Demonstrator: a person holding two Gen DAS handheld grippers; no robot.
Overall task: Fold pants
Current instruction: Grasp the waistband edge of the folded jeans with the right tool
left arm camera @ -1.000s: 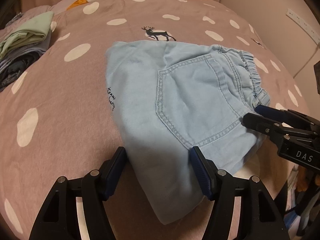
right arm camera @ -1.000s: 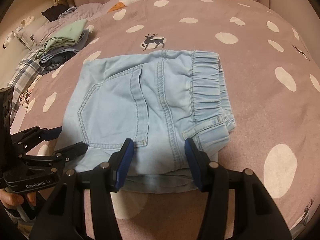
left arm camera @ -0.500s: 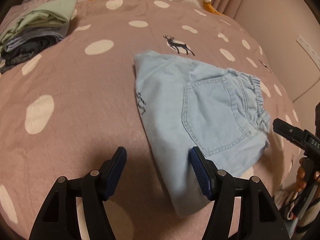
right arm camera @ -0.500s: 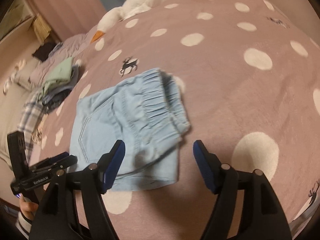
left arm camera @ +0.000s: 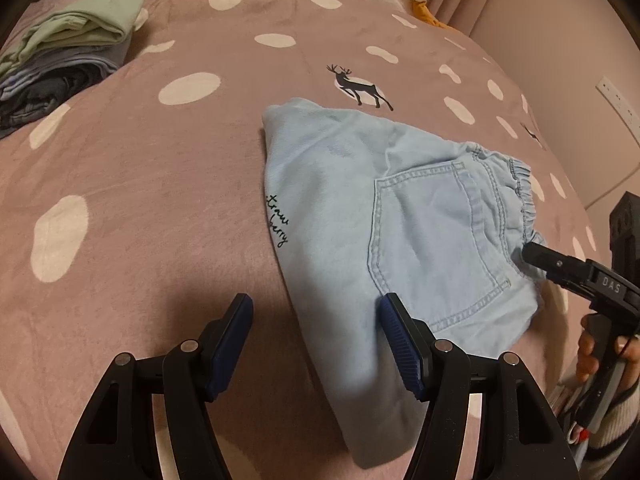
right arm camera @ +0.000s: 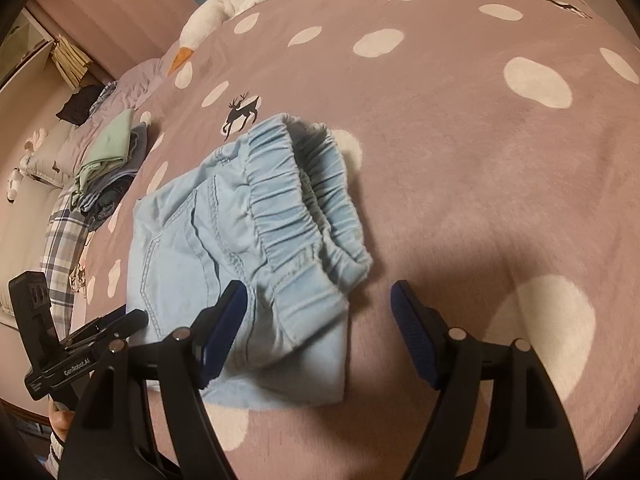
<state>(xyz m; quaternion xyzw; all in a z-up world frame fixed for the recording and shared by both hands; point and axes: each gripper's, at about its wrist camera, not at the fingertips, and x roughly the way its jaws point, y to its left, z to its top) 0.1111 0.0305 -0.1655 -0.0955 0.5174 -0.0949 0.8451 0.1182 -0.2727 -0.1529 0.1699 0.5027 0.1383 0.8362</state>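
Note:
The light blue denim pants [left arm camera: 384,216] lie folded into a compact bundle on the pink dotted bedspread [left arm camera: 140,184], back pocket up and elastic waistband to the right. They also show in the right wrist view [right arm camera: 248,240], waistband uppermost. My left gripper [left arm camera: 316,344] is open and empty, hovering over the bundle's near left edge; it also shows in the right wrist view [right arm camera: 120,320]. My right gripper [right arm camera: 320,320] is open and empty, above the waistband corner; it also shows in the left wrist view [left arm camera: 536,254].
A stack of folded clothes [left arm camera: 64,56] with a green piece on top sits at the far left of the bed, also in the right wrist view [right arm camera: 108,160]. A white plush goose [right arm camera: 224,12] lies at the head. A wall [left arm camera: 560,60] borders the right.
Both grippers have pulled back and lifted off the folded pants. The left one swung left, the right one swung right. The pants stay where they lie.

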